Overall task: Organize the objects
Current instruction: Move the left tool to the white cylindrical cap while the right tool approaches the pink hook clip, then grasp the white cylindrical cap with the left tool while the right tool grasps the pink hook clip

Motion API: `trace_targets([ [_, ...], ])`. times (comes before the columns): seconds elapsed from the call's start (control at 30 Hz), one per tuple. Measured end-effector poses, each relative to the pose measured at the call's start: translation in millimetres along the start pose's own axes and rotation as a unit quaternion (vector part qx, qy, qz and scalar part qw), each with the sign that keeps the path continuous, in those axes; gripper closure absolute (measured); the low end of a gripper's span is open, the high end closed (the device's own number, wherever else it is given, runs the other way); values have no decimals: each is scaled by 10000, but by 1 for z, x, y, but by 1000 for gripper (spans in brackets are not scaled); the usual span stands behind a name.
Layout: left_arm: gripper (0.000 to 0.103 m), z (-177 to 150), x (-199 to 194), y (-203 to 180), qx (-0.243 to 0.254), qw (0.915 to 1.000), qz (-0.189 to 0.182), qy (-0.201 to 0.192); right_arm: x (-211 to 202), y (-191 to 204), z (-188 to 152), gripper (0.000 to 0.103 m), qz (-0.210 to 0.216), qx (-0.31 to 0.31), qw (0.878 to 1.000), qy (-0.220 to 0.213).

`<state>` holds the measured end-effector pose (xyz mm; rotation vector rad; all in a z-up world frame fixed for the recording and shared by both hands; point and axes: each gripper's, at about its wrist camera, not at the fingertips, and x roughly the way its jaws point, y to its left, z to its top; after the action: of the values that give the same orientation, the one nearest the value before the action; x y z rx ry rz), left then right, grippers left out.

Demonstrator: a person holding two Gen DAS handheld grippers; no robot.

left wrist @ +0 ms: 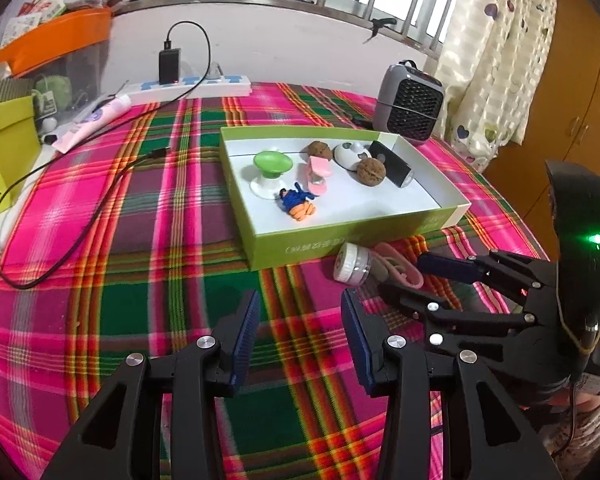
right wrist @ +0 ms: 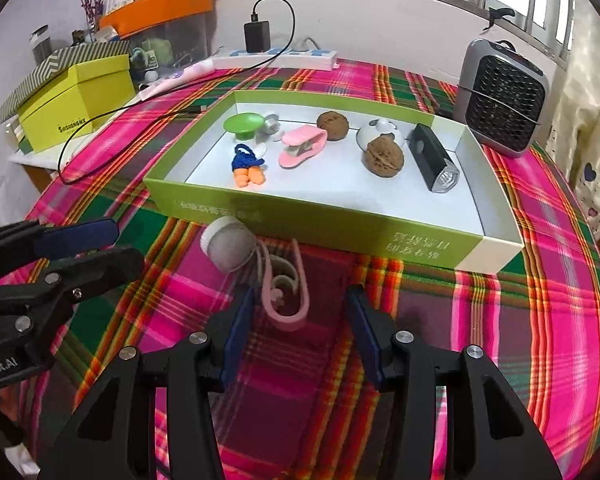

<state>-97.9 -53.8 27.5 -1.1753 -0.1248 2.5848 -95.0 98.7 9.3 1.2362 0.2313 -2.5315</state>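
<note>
Sitting on the plaid counter (right wrist: pixel 540 320), green tray (right wrist: pixel 308 216) collecting sorted trinkets. Hovering released and empty, right gripper (right wrist: pixel 300 320) lining up on pink clip (right wrist: pixel 286 300) beside white jar (right wrist: pixel 230 248), both waiting outside the tray. Idling alongside, left gripper (left wrist: pixel 300 328), fingers likewise apart.

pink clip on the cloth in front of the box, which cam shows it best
The right wrist view: the pink clip lies whole just ahead of the open right gripper, beside the white jar. In the left wrist view the jar and the right gripper hide part of it.
</note>
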Motion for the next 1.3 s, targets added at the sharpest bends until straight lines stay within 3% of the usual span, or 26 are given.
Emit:
trace_targets([
  [0.07, 63, 2, 4, -5, 31, 10000, 12, 27, 0, -2, -1, 54, 62, -51, 10000, -21],
  [0.17, 62, 4, 9, -11, 38, 10000, -3, 64, -2, -8, -2, 67, 72, -54, 9999, -72],
  [0.33, 60, 5, 19, -22, 72, 9999, -26, 128, -4, -17, -3, 79, 225, -70, 9997, -92],
  [0.53, 60, 9, 30, -31, 69, 9997, 69, 221, -6, -21, -5, 79, 410, -250, 9988, -88],
  [0.87, 60, 16, 46, -37, 52, 9993, 286, 253, -11, -42, -13, 79, 226, -257, 9994, -59],
  [1.17, 60, 18, 49, -40, 116, 9990, 375, 218, -12, -51, -15, 79, 362, -242, 9990, -39],
  [1.23, 60, 19, 49, -39, 118, 9990, 375, 205, -10, -51, -13, 74, 443, -283, 9986, -46],
  [1.3, 60, 18, 49, -40, 122, 9990, 380, 203, -8, -49, -10, 62, 584, -325, 9978, -47],
])
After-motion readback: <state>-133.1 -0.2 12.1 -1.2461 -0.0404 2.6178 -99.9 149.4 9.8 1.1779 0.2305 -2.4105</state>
